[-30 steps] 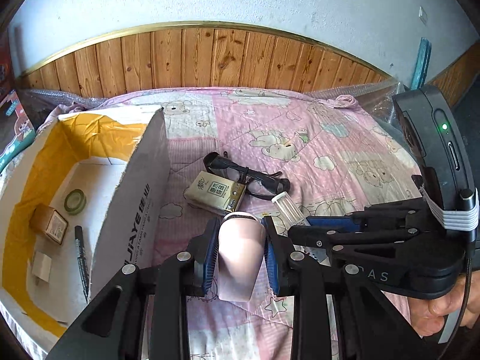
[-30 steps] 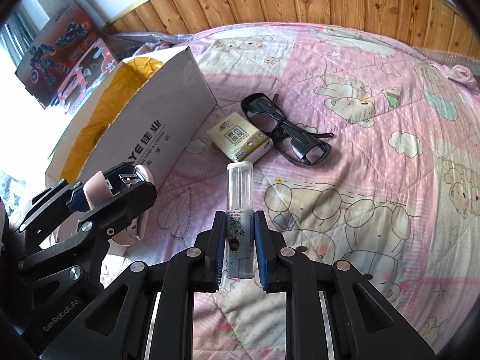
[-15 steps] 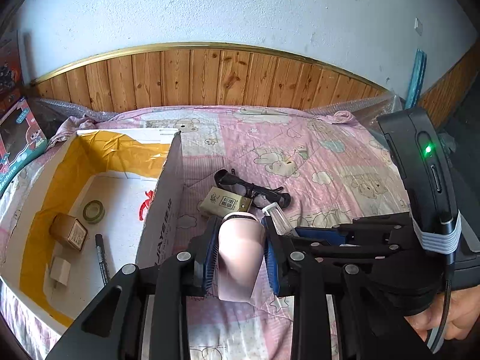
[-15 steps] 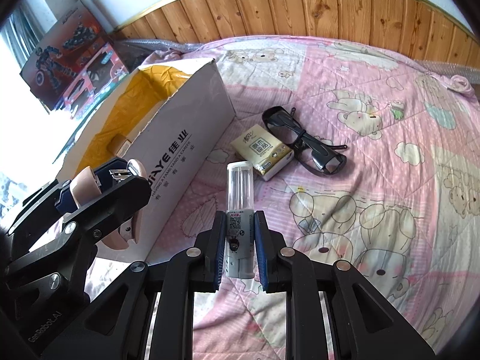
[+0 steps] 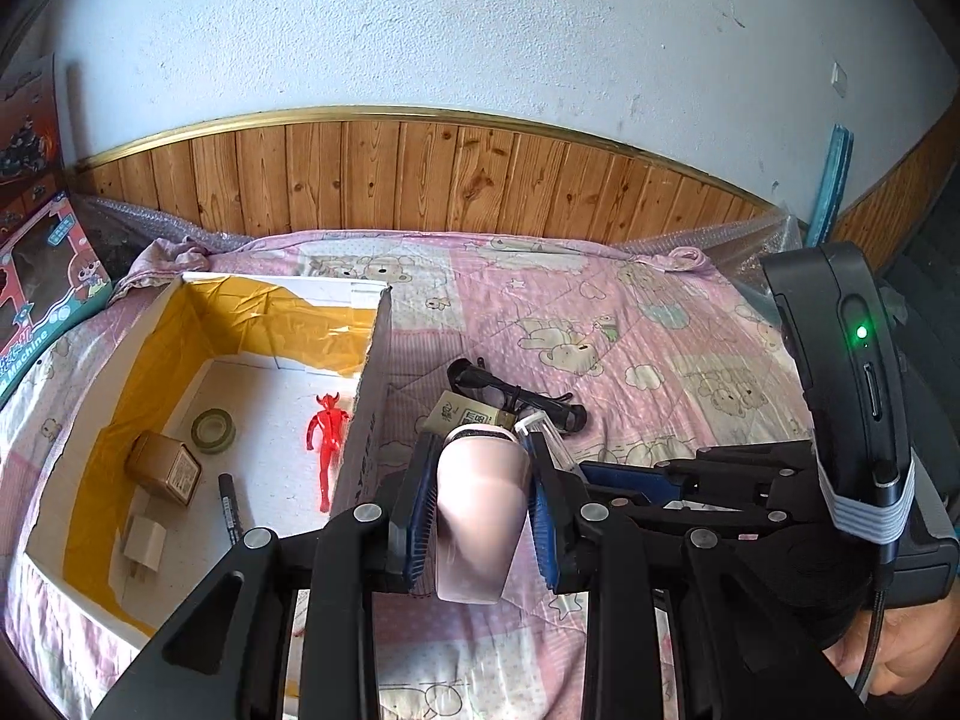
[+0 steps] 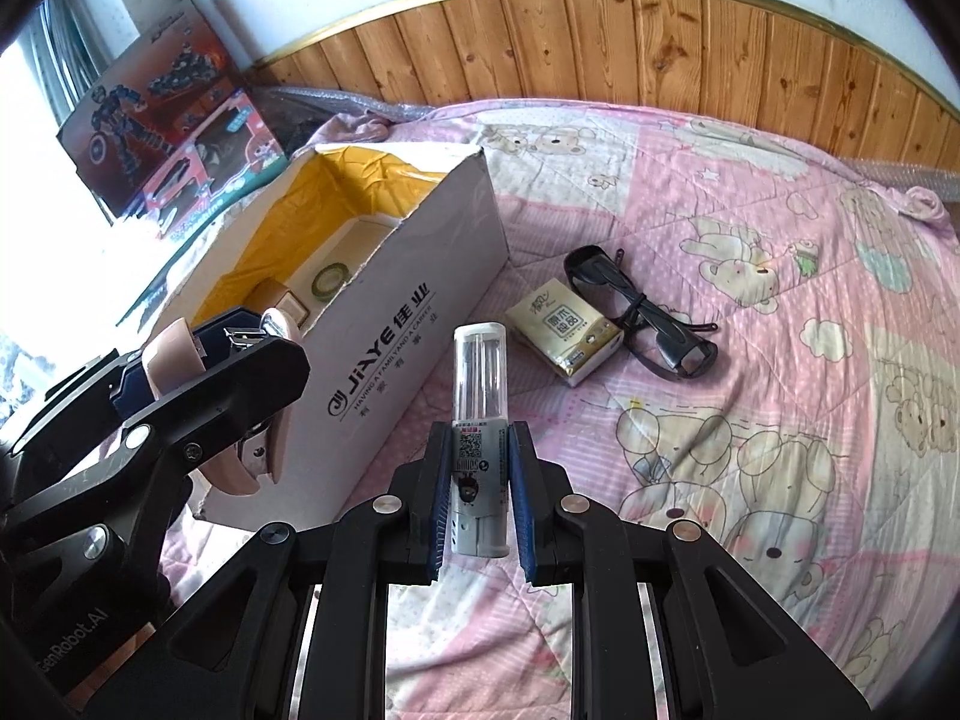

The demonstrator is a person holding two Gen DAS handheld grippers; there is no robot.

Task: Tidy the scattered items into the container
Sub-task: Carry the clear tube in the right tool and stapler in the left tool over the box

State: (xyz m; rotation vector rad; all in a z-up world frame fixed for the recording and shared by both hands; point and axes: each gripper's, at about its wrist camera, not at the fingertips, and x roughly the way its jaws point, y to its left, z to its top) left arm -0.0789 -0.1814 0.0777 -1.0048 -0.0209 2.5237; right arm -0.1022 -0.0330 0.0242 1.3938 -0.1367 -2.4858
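We are gripping a pale pink stapler-like item (image 5: 480, 516) in our left claw (image 5: 480, 519), its blue pads pressing both flanks, and we are holding it above the pink bear-print bed cover (image 5: 648, 330), just right of the near wall of the cardboard box (image 5: 369, 402). In our right claw (image 6: 478, 495) we are clamping a clear-topped tube with a grey labelled base (image 6: 478, 420), its clear cap pointing toward 12 o'clock, well above the bed cover (image 6: 750, 420). In the right wrist view the left claw (image 6: 198, 360) is showing at 9 o'clock, carrying the pink item (image 6: 174, 354) beside the box's printed side (image 6: 390, 360). Just beyond our claws, at 12 o'clock in the left view, a tissue packet (image 5: 465, 417) is lying on the bed, with black glasses (image 5: 510, 396) touching its far edge; in the right wrist view the packet (image 6: 564, 330) and glasses (image 6: 642, 312) are sitting at 1 o'clock, near the box. Inside the box, at 9 to 10 o'clock in the left view, we are seeing a white plug (image 5: 144, 543), a black marker (image 5: 230, 507), a small brown carton (image 5: 163, 468), a roll of tape (image 5: 212, 430) and a red toy figure (image 5: 327, 432) on its floor. Farther off, wooden wall panelling (image 5: 420, 174) is bordering the bed, and toy boxes (image 6: 174, 120) are leaning at 10 o'clock in the right view.
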